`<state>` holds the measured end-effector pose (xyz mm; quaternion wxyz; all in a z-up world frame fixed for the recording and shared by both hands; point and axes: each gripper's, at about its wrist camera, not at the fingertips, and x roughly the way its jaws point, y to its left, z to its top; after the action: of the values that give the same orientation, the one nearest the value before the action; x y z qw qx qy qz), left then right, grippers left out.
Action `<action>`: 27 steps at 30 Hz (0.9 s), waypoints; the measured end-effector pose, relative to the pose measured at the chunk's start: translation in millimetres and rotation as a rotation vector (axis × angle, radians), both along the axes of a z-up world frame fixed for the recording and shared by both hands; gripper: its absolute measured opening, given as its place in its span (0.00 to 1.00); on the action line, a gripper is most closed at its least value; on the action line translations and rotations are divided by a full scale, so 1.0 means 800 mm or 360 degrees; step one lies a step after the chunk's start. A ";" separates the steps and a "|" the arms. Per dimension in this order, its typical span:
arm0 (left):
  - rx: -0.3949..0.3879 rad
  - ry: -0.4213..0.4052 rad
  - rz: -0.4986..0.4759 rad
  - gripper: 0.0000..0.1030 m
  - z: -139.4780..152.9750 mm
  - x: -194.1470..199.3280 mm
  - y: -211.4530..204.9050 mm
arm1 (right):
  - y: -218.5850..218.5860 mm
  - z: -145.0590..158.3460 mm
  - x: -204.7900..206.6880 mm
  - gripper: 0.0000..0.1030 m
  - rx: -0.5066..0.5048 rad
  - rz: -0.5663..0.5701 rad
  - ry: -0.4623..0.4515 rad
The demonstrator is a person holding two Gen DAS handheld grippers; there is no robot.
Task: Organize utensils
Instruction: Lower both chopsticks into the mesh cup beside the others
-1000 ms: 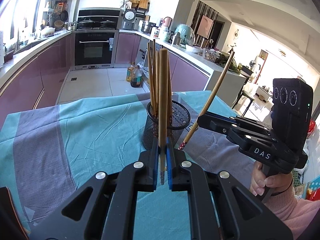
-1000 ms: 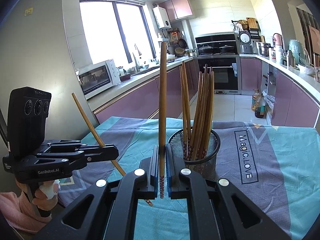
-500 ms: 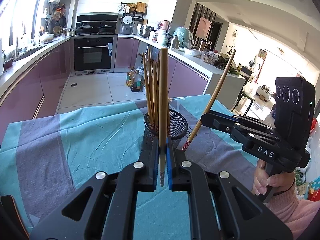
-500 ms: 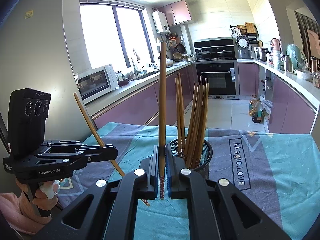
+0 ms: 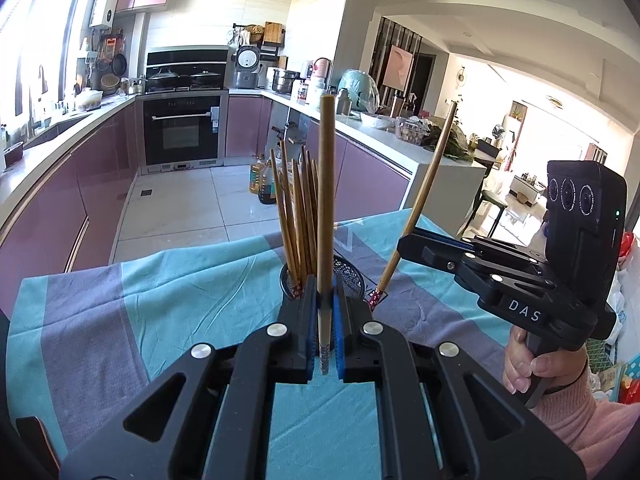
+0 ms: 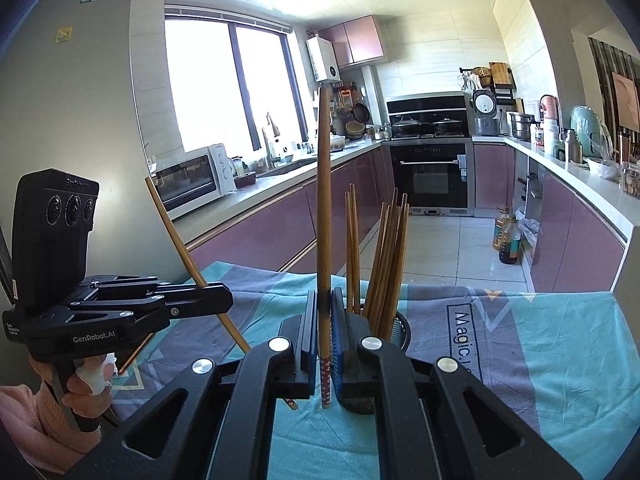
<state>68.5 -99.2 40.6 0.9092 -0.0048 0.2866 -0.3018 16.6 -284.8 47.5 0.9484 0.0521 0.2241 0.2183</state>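
Observation:
My left gripper (image 5: 324,308) is shut on a brown chopstick (image 5: 325,200) held upright. Just beyond it stands a black mesh holder (image 5: 352,276) with several chopsticks (image 5: 298,216) in it. My right gripper (image 6: 325,316) is shut on another chopstick (image 6: 323,200), also upright, right next to the holder (image 6: 400,330). Each gripper shows in the other's view, the right one (image 5: 404,246) with its tilted chopstick (image 5: 424,200), the left one (image 6: 226,304) with its chopstick (image 6: 180,248).
A teal and grey cloth (image 5: 160,300) covers the table; it reads "Magic.LOVE" (image 6: 464,340). Behind are purple kitchen cabinets (image 6: 280,232), an oven (image 5: 182,132) and oil bottles (image 6: 506,240) on the floor.
Both grippers have risen and closed in on the holder, which now sits lower and partly behind the fingers. Both chopsticks stay gripped.

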 end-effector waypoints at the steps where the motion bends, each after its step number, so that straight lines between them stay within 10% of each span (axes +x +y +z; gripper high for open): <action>1: -0.0007 -0.0001 -0.0002 0.07 0.002 0.000 -0.001 | -0.001 0.001 0.001 0.05 0.0002 0.0002 -0.0001; 27: -0.0066 -0.0120 0.0012 0.07 0.046 -0.003 -0.009 | -0.008 0.033 0.019 0.05 0.0021 -0.0004 -0.0074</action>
<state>65.8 -106.1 77.4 0.9203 -0.0134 0.2457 -0.3043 31.5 -291.1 73.6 0.9532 0.0534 0.2007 0.2198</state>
